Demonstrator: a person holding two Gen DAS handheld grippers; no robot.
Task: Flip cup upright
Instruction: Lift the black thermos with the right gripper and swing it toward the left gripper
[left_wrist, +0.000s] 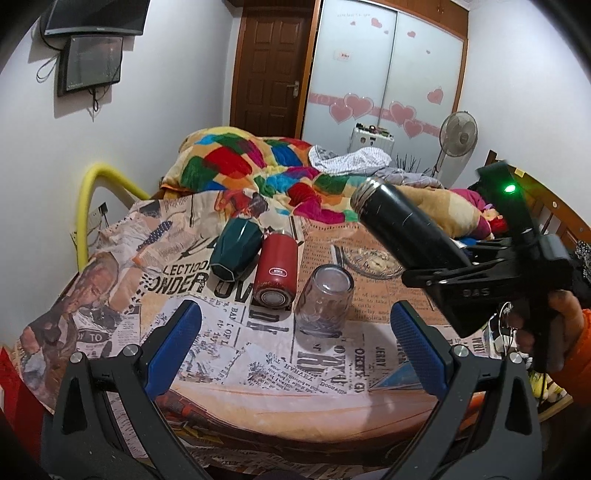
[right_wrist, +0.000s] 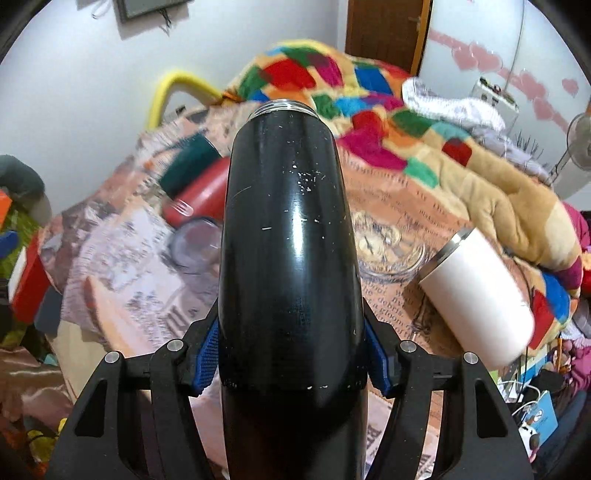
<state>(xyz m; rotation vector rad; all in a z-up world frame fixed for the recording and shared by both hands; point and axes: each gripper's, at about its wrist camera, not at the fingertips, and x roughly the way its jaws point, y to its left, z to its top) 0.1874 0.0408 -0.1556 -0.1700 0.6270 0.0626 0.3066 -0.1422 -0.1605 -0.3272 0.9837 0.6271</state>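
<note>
My right gripper (right_wrist: 291, 354) is shut on a black flask cup (right_wrist: 291, 236), held in the air above the table and tilted, its threaded metal mouth pointing away from me. In the left wrist view the same cup (left_wrist: 402, 229) slants up to the left from the right gripper (left_wrist: 443, 273). My left gripper (left_wrist: 295, 332) is open and empty, low over the table's near edge. A clear glass (left_wrist: 325, 299) stands upside down just ahead of it. A red flask (left_wrist: 275, 273) and a green cup (left_wrist: 236, 247) lie tilted behind.
A newspaper-print cloth (left_wrist: 229, 354) covers the table. A glass dish (left_wrist: 373, 262) sits behind the clear glass. A white cup (right_wrist: 480, 295) lies on its side at the right. A colourful blanket (left_wrist: 258, 162) is heaped on the bed behind.
</note>
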